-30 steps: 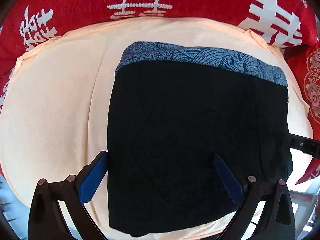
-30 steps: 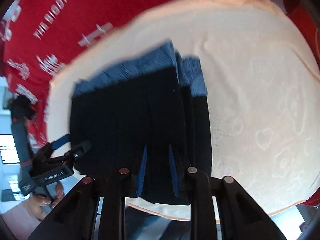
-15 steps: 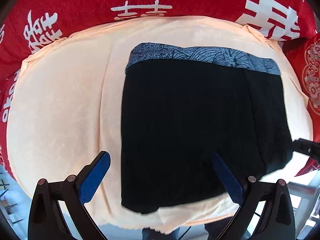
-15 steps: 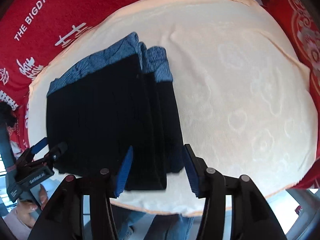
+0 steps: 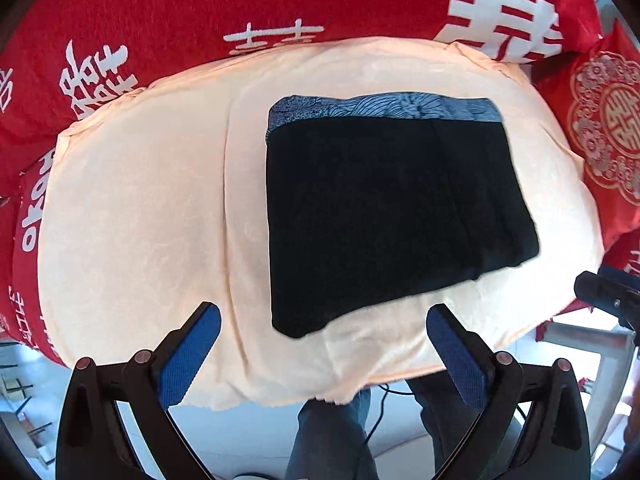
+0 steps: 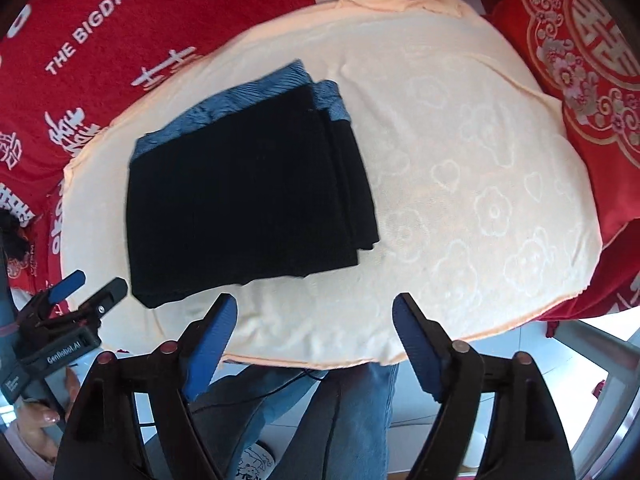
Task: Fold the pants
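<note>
Left wrist view:
- Pants (image 5: 384, 216): black, folded into a compact rectangle, patterned blue waistband (image 5: 380, 109) along the far edge. They lie flat on the peach cloth (image 5: 140, 208), right of its middle.
- Your left gripper (image 5: 320, 344): blue-padded fingers spread wide, nothing between them, poised above the near edge of the cloth and clear of the pants.
- Red cover (image 5: 280, 0): white lettering, under and around the peach cloth.
- Your right gripper (image 5: 608, 294): only a black tip at the right edge.
- Your legs (image 5: 332, 432) in jeans show below the cloth edge.

Right wrist view:
- Pants (image 6: 240, 200): same folded stack, layered edges stepped along its right side, waistband (image 6: 240, 96) at the far end, on the left part of the peach cloth (image 6: 480, 184).
- Your right gripper (image 6: 314, 340): jaws have just been opening and now stand wide apart, empty, above the near cloth edge.
- Your left gripper (image 6: 90, 288): at lower left, just off the pants' near corner, fingers apart.
- Red cushion (image 6: 580, 60): gold ornament, at right.
</note>
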